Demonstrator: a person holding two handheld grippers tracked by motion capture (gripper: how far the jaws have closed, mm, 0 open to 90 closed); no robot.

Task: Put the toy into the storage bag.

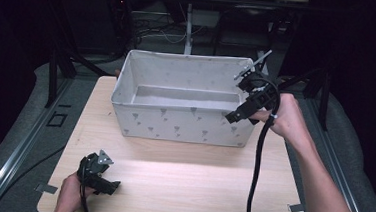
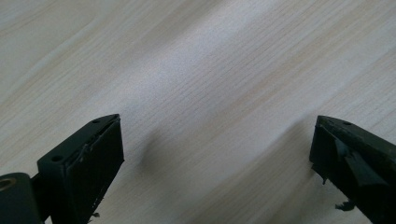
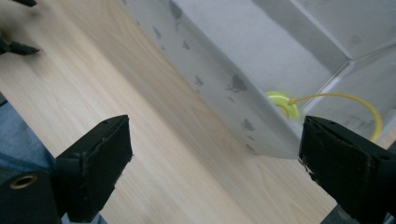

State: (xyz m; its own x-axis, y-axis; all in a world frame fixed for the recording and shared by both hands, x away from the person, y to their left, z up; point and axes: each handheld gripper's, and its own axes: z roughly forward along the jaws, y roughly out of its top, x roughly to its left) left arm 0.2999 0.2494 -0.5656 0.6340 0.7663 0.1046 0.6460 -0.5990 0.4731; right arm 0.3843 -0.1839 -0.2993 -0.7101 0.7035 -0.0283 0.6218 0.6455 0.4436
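Nearest to the person, the left gripper (image 1: 102, 175) rests low over the pale wooden tabletop (image 1: 180, 185) at its front left corner, held by the left hand (image 1: 69, 195). In the left gripper view its black fingers (image 2: 88, 163) stand wide apart, released, with nothing between them but bare wood grain. Farther on, at the right, the right hand (image 1: 285, 118) carries the right gripper (image 1: 235, 114) beside the near right corner of the white fabric storage box with small grey printed marks (image 1: 185, 123), which stands in the far half of the tabletop. In the right gripper view its fingers (image 3: 100, 163) are also spread wide and hold nothing; the near wall of the box runs across between them, not touched by them. Behind that wall, inside the box at its corner, lies a small yellow-green round spool with a thin yellow cord (image 3: 282, 105) curling from it; it looks a little blurred. Judging from this, the step in hand seems to be the moment just after placing: the spool is in the box and the gripper is free of it. The next move probably calls for drawing the right gripper away from the box wall without pushing the box, and then bringing it to rest over the tabletop.
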